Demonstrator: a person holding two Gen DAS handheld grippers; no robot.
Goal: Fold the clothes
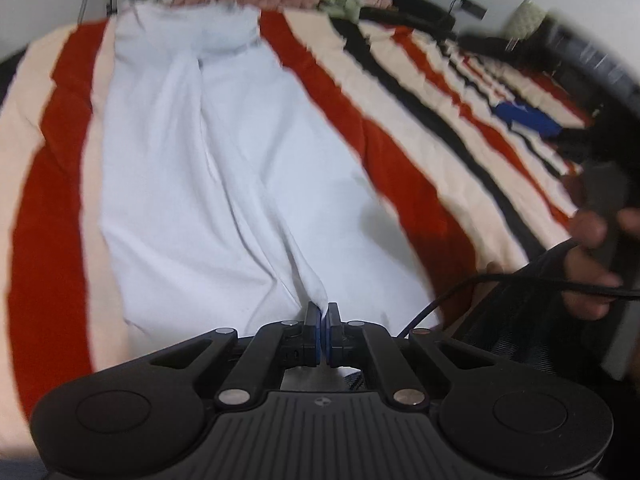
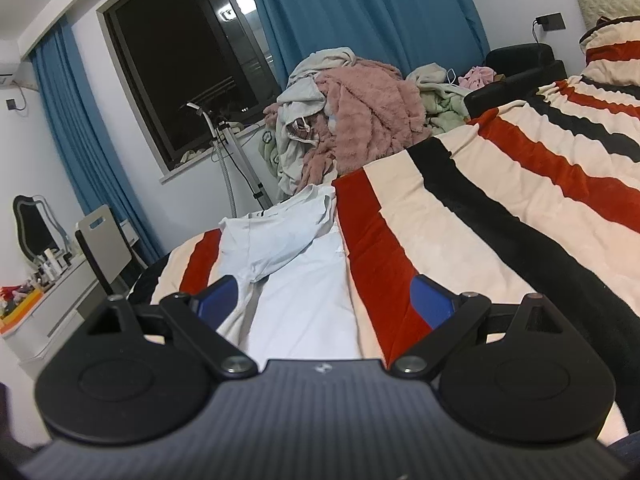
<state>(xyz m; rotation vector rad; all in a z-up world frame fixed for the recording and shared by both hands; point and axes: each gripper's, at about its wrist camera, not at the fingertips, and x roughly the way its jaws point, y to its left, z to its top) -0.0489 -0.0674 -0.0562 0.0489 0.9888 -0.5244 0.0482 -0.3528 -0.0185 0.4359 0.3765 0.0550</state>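
Note:
A white garment (image 1: 224,168) lies stretched lengthwise on the striped bed cover (image 1: 400,184). My left gripper (image 1: 324,314) is shut on a pinched fold at the garment's near edge. In the right wrist view the same white garment (image 2: 296,264) lies ahead with its far end folded over. My right gripper (image 2: 324,296) is open and empty, held above the garment's near end with its blue pads (image 2: 430,298) wide apart. In the left wrist view the right gripper shows only as a dark shape in a hand (image 1: 596,240) at the right edge.
A heap of unfolded clothes (image 2: 360,120), pink and pale green, sits at the far end of the bed. A garment steamer stand (image 2: 232,148), a desk (image 2: 52,292) and a chair stand left of the bed. A black cable (image 1: 480,284) trails at the right.

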